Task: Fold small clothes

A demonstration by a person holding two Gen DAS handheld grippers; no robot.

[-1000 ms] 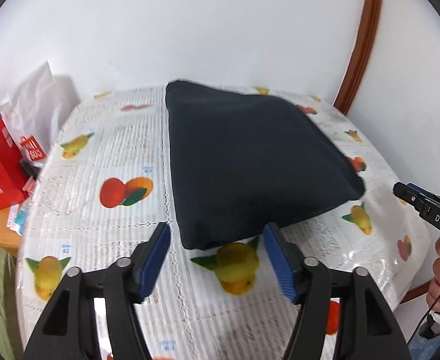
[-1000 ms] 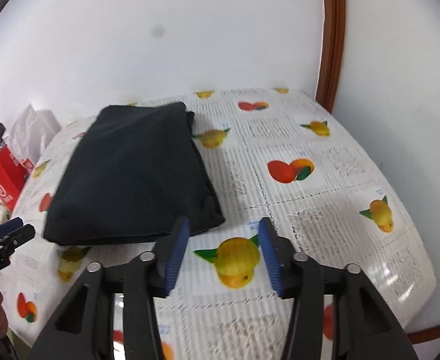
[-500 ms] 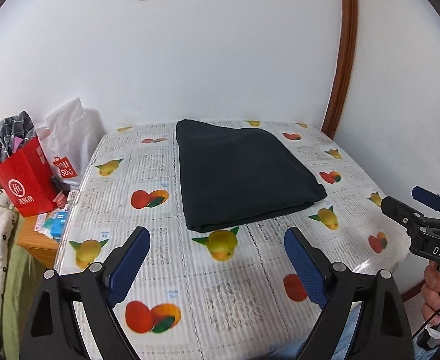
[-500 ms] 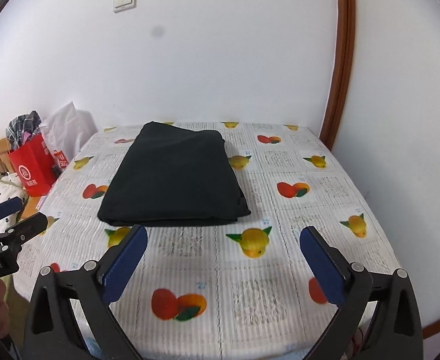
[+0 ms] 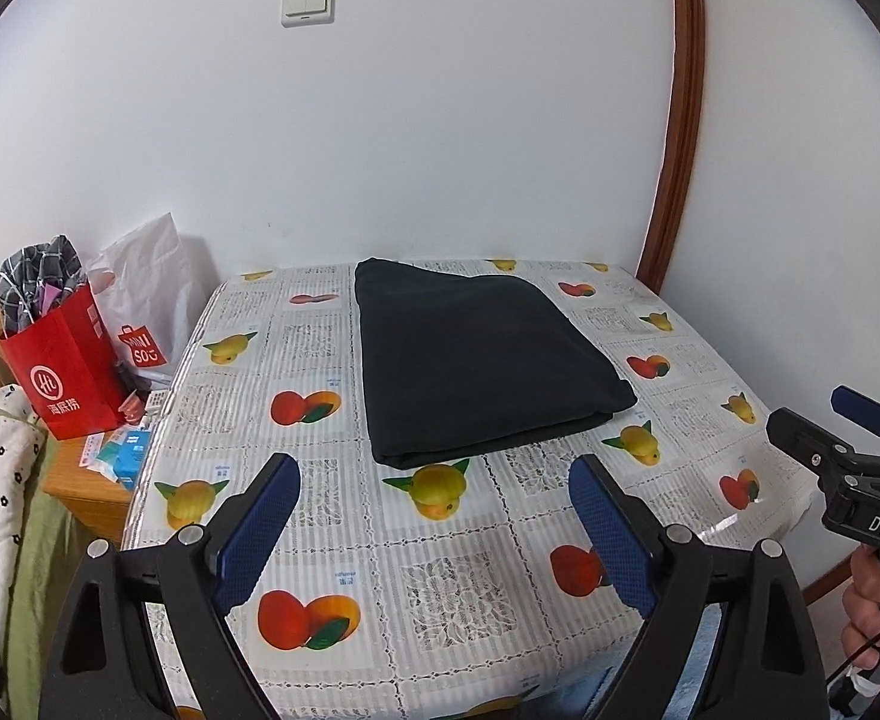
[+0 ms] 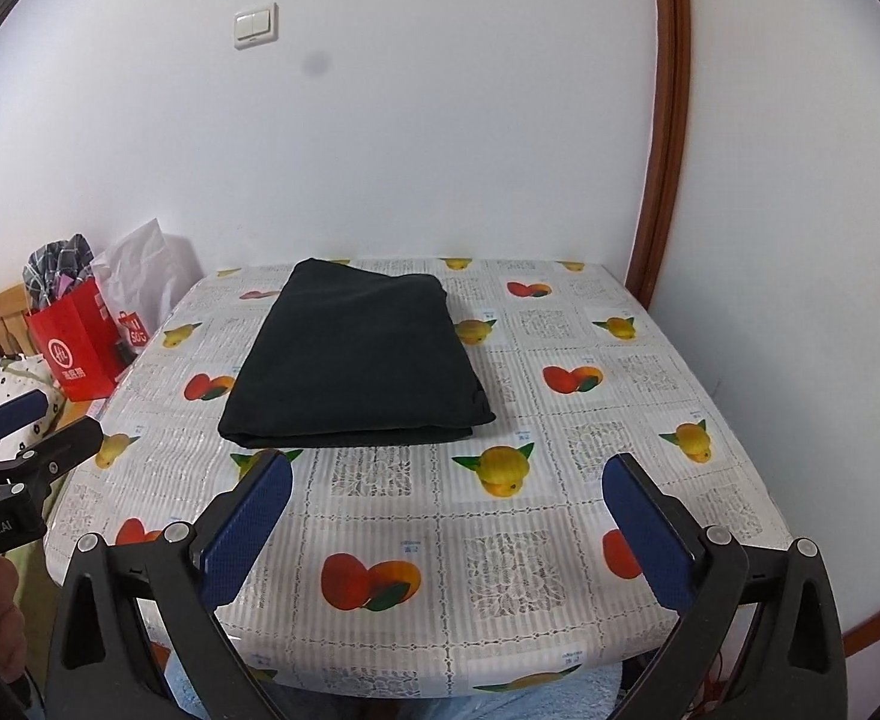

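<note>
Your left gripper and right gripper, marked "DAS", had both just spread wide with nothing between them. The folded black garment lay mid-frame on the fruit-print tablecloth. At left stood a red paper bag and a white "MINISO" bag.

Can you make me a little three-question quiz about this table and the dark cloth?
1. True or false: the dark folded cloth lies flat on the fruit-print tablecloth.
2. Which is holding the cloth? A) left hand-held gripper B) right hand-held gripper C) neither
3. Fill in: the paper bag beside the table is ____ in colour.

Key: 1 true; 2 C, both stand open with nothing between the fingers; 3 red.
</note>
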